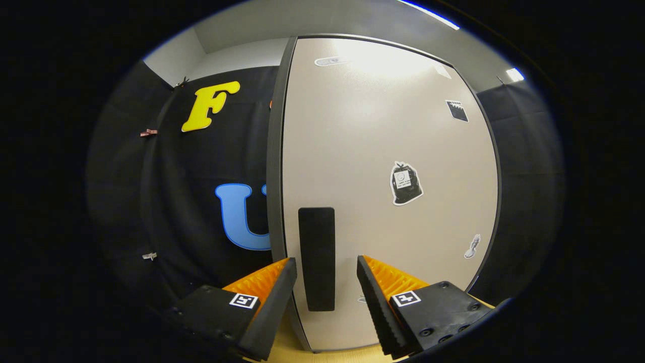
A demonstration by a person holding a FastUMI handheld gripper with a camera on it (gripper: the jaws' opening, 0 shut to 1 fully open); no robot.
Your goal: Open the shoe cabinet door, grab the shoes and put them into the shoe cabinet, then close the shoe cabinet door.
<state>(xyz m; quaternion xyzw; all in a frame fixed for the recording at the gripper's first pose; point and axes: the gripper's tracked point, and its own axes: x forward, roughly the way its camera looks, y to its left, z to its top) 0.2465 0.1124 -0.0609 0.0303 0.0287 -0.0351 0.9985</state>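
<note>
jaws stand apart, nothing clamped between them. the gripper [326, 267] points at the shoe cabinet door [388, 191], and its two fingers [274, 292] sit on either side of the dark upright handle [316, 258], which lies in the gap between them; whether either finger touches it, i cannot tell. the pale door stands upright just ahead, with a dark edge strip [274, 151] down its left side. a few stickers are on the door beyond the fingers, the largest a dark bag-shaped sticker [405, 183] up and right of the handle. a strip of light wooden surface [332, 353] shows below the door's bottom edge.
</note>
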